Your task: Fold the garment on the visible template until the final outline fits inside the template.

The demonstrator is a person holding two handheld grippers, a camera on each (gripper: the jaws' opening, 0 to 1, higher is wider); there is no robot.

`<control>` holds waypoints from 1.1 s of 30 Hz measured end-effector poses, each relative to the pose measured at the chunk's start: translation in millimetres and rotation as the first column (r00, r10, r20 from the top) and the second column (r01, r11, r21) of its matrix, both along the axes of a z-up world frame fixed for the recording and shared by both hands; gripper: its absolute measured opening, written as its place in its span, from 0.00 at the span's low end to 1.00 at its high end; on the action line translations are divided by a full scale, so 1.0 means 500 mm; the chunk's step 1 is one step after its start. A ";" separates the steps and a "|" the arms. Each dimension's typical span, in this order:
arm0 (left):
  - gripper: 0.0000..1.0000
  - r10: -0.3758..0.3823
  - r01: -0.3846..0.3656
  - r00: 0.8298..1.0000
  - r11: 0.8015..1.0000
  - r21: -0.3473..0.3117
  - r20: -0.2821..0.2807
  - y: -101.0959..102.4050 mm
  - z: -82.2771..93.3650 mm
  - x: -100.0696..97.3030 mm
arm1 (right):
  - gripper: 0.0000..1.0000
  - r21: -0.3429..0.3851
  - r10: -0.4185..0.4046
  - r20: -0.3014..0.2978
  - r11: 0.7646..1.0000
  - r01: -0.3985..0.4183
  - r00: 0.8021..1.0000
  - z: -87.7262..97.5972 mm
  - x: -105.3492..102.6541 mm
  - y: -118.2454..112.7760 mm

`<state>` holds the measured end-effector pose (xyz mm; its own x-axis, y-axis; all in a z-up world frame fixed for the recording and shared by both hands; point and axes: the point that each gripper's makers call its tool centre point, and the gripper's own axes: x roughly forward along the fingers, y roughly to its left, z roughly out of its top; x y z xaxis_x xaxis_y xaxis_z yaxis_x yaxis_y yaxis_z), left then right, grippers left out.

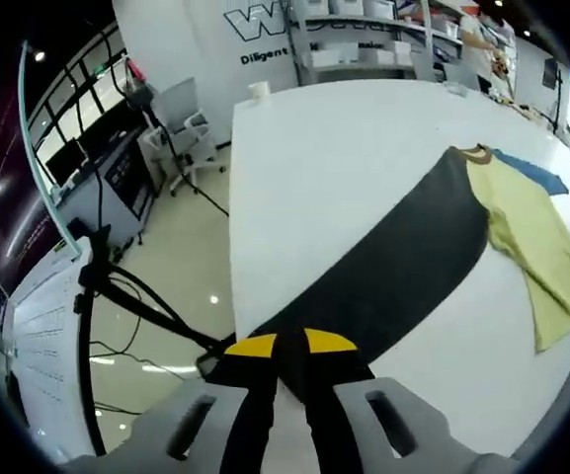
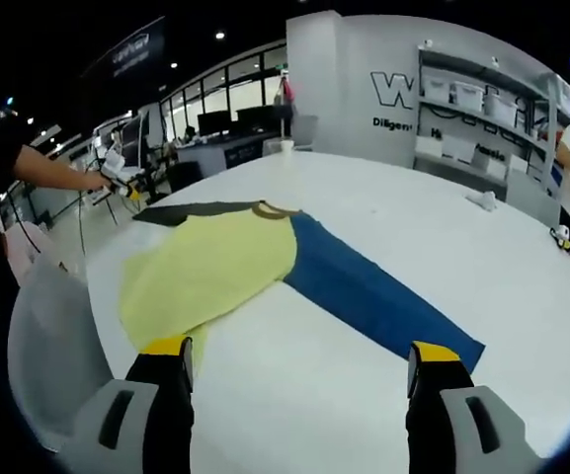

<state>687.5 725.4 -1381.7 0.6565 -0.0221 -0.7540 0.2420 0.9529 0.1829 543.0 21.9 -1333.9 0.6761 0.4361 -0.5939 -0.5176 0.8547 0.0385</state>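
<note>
In the left gripper view, the left gripper point(image 1: 289, 346) is at the near edge of the white desk point(image 1: 344, 148). Its yellow-tipped fingers point(image 1: 250, 346) are pressed together on the end of the black sleeve point(image 1: 393, 257) of the garment, which lies between them. The black sleeve runs away from the fingers across the desk to the brown collar point(image 1: 476, 152), where the yellow body point(image 1: 531, 237) and a bit of the blue sleeve point(image 1: 536, 173) lie further away.

In the right gripper view, the right gripper point(image 2: 299, 357) is above the desk with its fingers point(image 2: 433, 354) spread wide, holding nothing. Just beyond them the garment point(image 2: 215, 267) lies flat on the desk: the yellow body is to the left and the blue sleeve point(image 2: 373, 296) stretches toward the right finger. Far behind, a person's arm point(image 2: 52, 173) reaches to the end of the black sleeve at the desk edge. Shelves point(image 2: 482, 109) stand by the back wall.
</note>
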 end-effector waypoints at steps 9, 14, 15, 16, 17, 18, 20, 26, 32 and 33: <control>0.16 -0.099 0.100 0.995 0.995 -0.006 0.030 -0.093 0.043 -0.056 | 0.87 -0.008 0.034 0.003 0.999 -0.034 0.999 -0.002 -0.013 0.009; 0.17 -0.148 0.149 0.988 0.989 -0.011 0.036 -0.133 0.054 -0.078 | 0.85 0.003 0.040 0.010 0.999 -0.040 0.999 -0.001 -0.016 0.017; 0.17 -0.164 0.165 0.986 0.986 -0.011 0.037 -0.141 0.052 -0.080 | 0.84 0.001 0.044 0.011 0.999 -0.044 0.999 -0.002 -0.016 0.019; 0.18 -0.172 0.173 0.984 0.985 -0.014 0.039 -0.148 0.052 -0.083 | 0.84 0.000 0.047 0.011 0.999 -0.047 0.999 -0.001 -0.018 0.024; 0.19 -0.188 0.188 0.981 0.982 -0.011 0.039 -0.154 0.051 -0.085 | 0.84 0.003 0.049 0.011 0.999 -0.049 0.999 0.000 -0.019 0.028; 0.20 -0.205 0.205 0.978 0.979 -0.005 0.041 -0.160 0.051 -0.087 | 0.84 0.008 0.050 0.011 0.999 -0.050 0.999 -0.002 -0.019 0.029; 0.24 -0.233 0.234 0.971 0.972 -0.005 0.046 -0.172 0.050 -0.090 | 0.85 0.012 0.054 0.011 0.998 -0.054 0.998 -0.004 -0.018 0.032; 0.39 -0.297 0.299 0.954 0.952 -0.062 0.039 -0.204 0.042 -0.103 | 0.85 0.021 0.068 0.008 0.997 -0.068 0.998 -0.007 -0.020 0.045; 0.69 -0.347 0.350 0.936 0.934 -0.072 0.054 -0.225 0.036 -0.109 | 0.84 0.027 0.096 0.016 0.995 -0.097 0.995 -0.001 -0.017 0.069; 0.69 -0.357 0.361 0.932 0.930 -0.070 0.059 -0.228 0.036 -0.110 | 0.84 0.025 0.101 0.016 0.995 -0.102 0.995 -0.001 -0.017 0.071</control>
